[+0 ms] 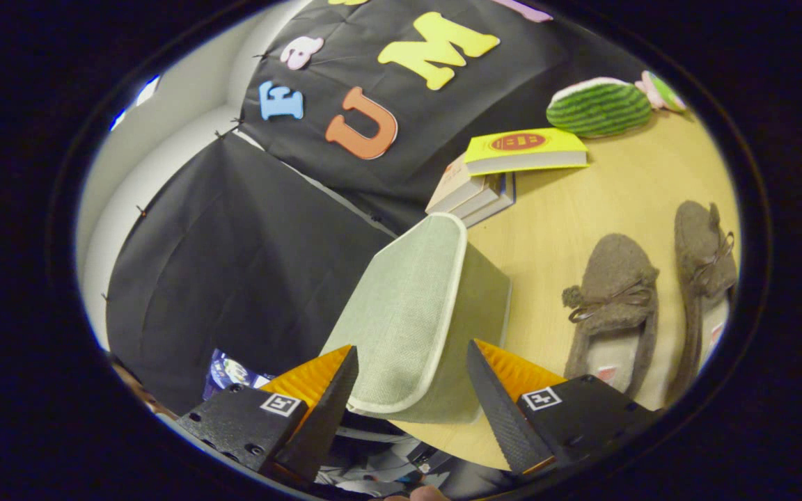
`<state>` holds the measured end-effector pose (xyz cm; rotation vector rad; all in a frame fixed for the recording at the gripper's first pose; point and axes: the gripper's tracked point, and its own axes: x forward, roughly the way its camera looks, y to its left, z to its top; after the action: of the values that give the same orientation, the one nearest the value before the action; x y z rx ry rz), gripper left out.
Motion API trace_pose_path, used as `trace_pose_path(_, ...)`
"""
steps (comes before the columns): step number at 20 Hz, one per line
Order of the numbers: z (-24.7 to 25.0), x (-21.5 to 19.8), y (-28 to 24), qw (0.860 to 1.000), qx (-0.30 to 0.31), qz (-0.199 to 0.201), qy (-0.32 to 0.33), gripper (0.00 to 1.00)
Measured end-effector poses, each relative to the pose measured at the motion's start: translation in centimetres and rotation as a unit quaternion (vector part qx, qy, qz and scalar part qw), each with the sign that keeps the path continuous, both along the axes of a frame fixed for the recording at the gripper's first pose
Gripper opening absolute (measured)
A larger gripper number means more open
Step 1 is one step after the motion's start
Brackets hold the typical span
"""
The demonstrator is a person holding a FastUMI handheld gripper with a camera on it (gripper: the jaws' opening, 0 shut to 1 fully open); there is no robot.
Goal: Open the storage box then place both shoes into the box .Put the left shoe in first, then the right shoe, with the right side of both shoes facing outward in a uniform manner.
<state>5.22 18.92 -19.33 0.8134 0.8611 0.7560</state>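
Pale wooden table (pixel 582 209) before black cloth wall (pixel 248 264), white wall (pixel 185 118) behind.

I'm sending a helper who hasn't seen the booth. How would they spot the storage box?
On the wooden table, just ahead of the open gripper, sits the box, shoes to one side, books beyond. It alone is pale green fabric with a cream-trimmed lid.

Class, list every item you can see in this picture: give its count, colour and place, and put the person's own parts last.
storage box: one, pale green, closed, on the table just ahead of the gripper
shoes: two, grey-brown, side by side on the table beside the box
books: a small stack, top one yellow, beyond the box
toy watermelon: one, green striped, at the table's far end
table: one, light wood
gripper: one, black and orange, jaws open on either side of the box's near end, not pressing it
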Motion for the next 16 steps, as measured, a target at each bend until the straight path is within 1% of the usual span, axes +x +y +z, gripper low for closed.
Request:
trace_pose_path(2, -0.6, 0.4, 0.9, 0.999, 0.029, 0.007, 0.032, 0.99)
trace_pose_path(5, -0.7, 1.4, 1.3, 0.996, 0.067, 0.006, 0.053, 0.98)
trace_pose_path(6, -1.0, 1.9, 1.2, 0.995, 0.074, -0.003, 0.063, 0.98)
trace_pose_path(8, -0.8, 1.9, 1.5, 0.992, 0.094, -0.001, 0.078, 0.96)
trace_pose_path(11, -1.1, 2.1, 1.4, 0.992, 0.093, -0.002, 0.079, 0.86)
trace_pose_path(12, -0.9, 1.9, 1.7, 0.991, 0.102, 0.003, 0.083, 0.85)
trace_pose_path(13, -0.8, 1.9, 2.0, 0.990, 0.110, 0.006, 0.090, 0.81)
trace_pose_path(15, -0.2, 2.2, 2.8, 0.990, 0.112, 0.004, 0.089, 0.71)
trace_pose_path(16, -0.1, 2.1, 2.3, 0.992, 0.102, -0.002, 0.081, 0.61)
